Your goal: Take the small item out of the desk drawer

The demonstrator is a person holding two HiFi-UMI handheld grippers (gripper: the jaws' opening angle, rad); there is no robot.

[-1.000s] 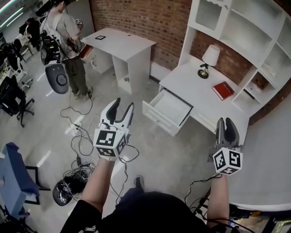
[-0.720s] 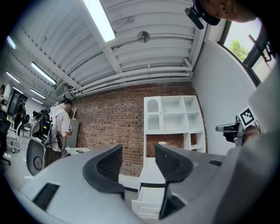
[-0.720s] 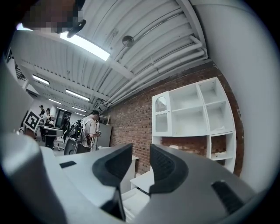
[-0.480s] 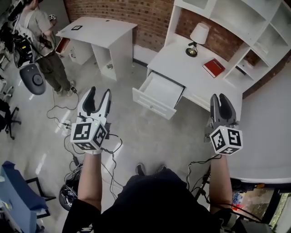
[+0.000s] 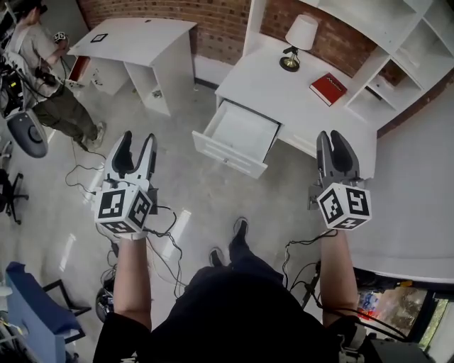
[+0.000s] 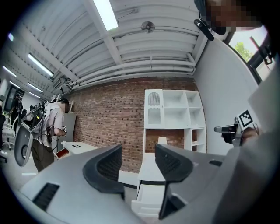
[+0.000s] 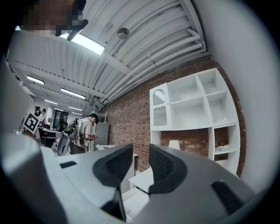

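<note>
Head view: I am holding left gripper (image 5: 135, 152) and right gripper (image 5: 335, 152) empty, jaws apart, right's just closing slightly; best approaching upper-centre desk drawer (image 5: 228, 157) squarely.

red brick wall (image 5: 220, 32), pale grey floor (image 5: 213, 205), white shelf unit (image 5: 397, 35), strip lights (image 6: 106, 13) on ribbed ceiling (image 6: 144, 48)
</note>
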